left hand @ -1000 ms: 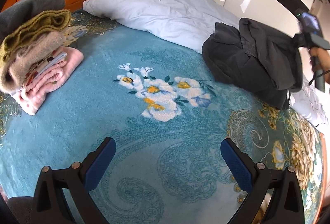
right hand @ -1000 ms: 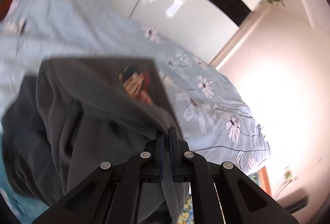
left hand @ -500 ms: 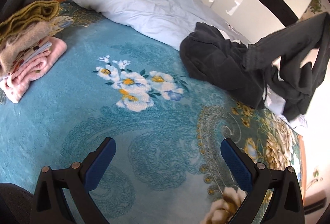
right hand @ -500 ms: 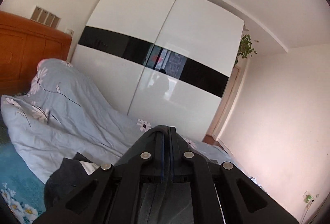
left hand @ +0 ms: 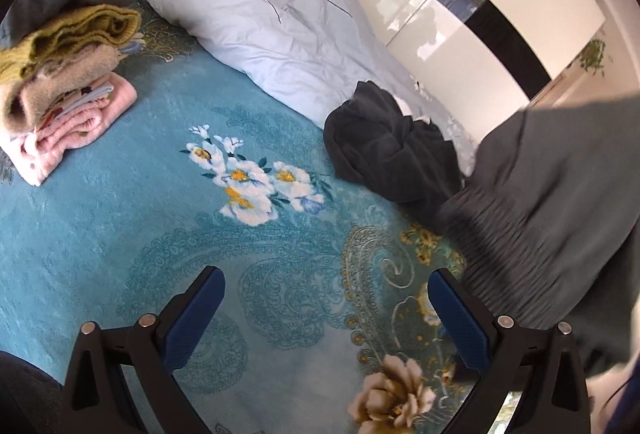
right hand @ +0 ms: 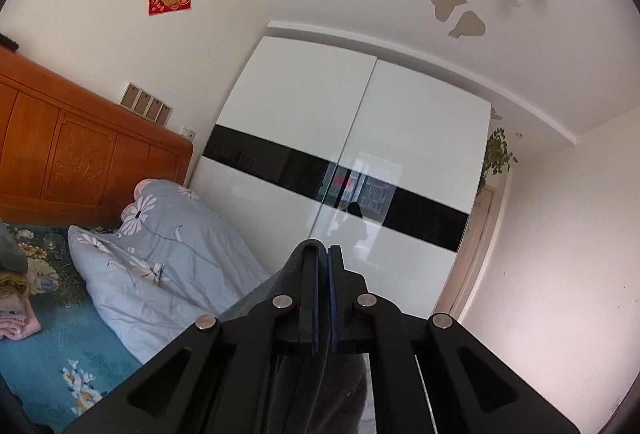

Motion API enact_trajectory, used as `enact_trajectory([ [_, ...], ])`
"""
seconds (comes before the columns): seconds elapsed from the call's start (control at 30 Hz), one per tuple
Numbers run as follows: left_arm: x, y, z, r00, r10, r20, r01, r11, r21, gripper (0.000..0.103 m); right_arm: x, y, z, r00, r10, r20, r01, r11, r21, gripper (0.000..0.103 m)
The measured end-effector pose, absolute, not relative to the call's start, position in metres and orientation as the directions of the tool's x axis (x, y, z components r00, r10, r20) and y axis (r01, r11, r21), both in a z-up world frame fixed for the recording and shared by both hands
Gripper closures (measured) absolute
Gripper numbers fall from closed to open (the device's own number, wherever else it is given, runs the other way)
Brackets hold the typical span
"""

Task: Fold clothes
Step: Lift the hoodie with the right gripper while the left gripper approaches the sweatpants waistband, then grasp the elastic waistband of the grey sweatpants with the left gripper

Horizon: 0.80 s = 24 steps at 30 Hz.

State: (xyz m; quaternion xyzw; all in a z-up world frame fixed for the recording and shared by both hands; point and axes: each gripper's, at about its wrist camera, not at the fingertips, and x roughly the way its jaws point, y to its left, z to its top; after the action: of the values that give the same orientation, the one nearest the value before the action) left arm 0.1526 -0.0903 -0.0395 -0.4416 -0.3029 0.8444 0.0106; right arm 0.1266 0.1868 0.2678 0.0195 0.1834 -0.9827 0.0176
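- Here the right gripper, bottom centre of its view, is clamped on a grey garment hanging blurred at the right edge of the left view
- The left gripper hovers with jaws wide apart over the teal blanket
- Likely step: carrying the garment to lay flat; next calls for spreading it on the blanket
- A folded stack sits upper left, a dark heap centre right; the garment's shape is cut off
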Motion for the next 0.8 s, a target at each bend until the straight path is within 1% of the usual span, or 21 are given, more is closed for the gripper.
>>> enact_trajectory([
  [0.07,0.157,-0.095,-0.043,-0.596,0.301,-0.744,0.268,-0.799,-0.538,0.000,0.144,0.188,0.231,-0.987,-0.036,-0.154,0.088,-0.933,-0.348,0.099],
  [0.1,0.159,-0.097,-0.045,-0.589,0.309,-0.746,0.277,-0.790,-0.546,0.000,0.152,0.191,0.208,-0.974,-0.041,-0.223,0.117,-0.932,-0.342,0.099],
  [0.17,0.163,-0.102,-0.049,-0.576,0.326,-0.750,0.295,-0.772,-0.562,0.000,0.174,0.190,0.158,-0.944,-0.014,-0.330,0.150,-0.908,-0.391,0.099],
  [0.27,0.167,-0.105,-0.058,-0.545,0.355,-0.760,0.324,-0.746,-0.581,0.000,0.206,0.188,0.084,-0.879,0.043,-0.475,0.206,-0.864,-0.459,0.099],
  [0.37,0.165,-0.095,-0.078,-0.473,0.405,-0.783,0.354,-0.726,-0.589,0.000,0.238,0.194,0.035,-0.795,0.066,-0.603,0.278,-0.844,-0.458,0.099],
  [0.43,0.164,-0.088,-0.087,-0.438,0.446,-0.781,0.367,-0.704,-0.608,0.000,0.257,0.202,0.003,-0.681,0.019,-0.732,0.338,-0.879,-0.337,0.099],
  [0.47,0.163,-0.086,-0.089,-0.426,0.463,-0.777,0.371,-0.694,-0.617,0.000,0.269,0.206,-0.013,-0.621,-0.002,-0.784,0.356,-0.892,-0.280,0.099],
  [0.53,0.162,-0.082,-0.090,-0.413,0.482,-0.773,0.373,-0.684,-0.626,0.000,0.282,0.205,-0.054,-0.503,-0.003,-0.864,0.388,-0.895,-0.222,0.099],
  [0.6,0.163,-0.080,-0.089,-0.408,0.479,-0.777,0.374,-0.689,-0.621,0.000,0.296,0.210,-0.071,-0.469,0.007,-0.883,0.400,-0.890,-0.219,0.099],
  [0.67,0.160,-0.079,-0.088,-0.401,0.472,-0.785,0.386,-0.691,-0.612,0.000,0.287,0.221,-0.068,-0.459,-0.031,-0.888,0.368,-0.916,-0.159,0.099],
  [0.73,0.153,-0.079,-0.091,-0.394,0.471,-0.789,0.409,-0.679,-0.610,0.000,0.271,0.238,-0.057,-0.476,-0.074,-0.876,0.296,-0.952,-0.081,0.099],
  [0.77,0.150,-0.079,-0.094,-0.389,0.469,-0.793,0.423,-0.673,-0.606,0.000,0.263,0.249,-0.050,-0.486,-0.098,-0.868,0.256,-0.966,-0.035,0.097],
  [0.8,0.147,-0.079,-0.097,-0.383,0.466,-0.798,0.439,-0.668,-0.601,0.000,0.253,0.260,-0.043,-0.502,-0.121,-0.856,0.208,-0.978,0.016,0.088],
])
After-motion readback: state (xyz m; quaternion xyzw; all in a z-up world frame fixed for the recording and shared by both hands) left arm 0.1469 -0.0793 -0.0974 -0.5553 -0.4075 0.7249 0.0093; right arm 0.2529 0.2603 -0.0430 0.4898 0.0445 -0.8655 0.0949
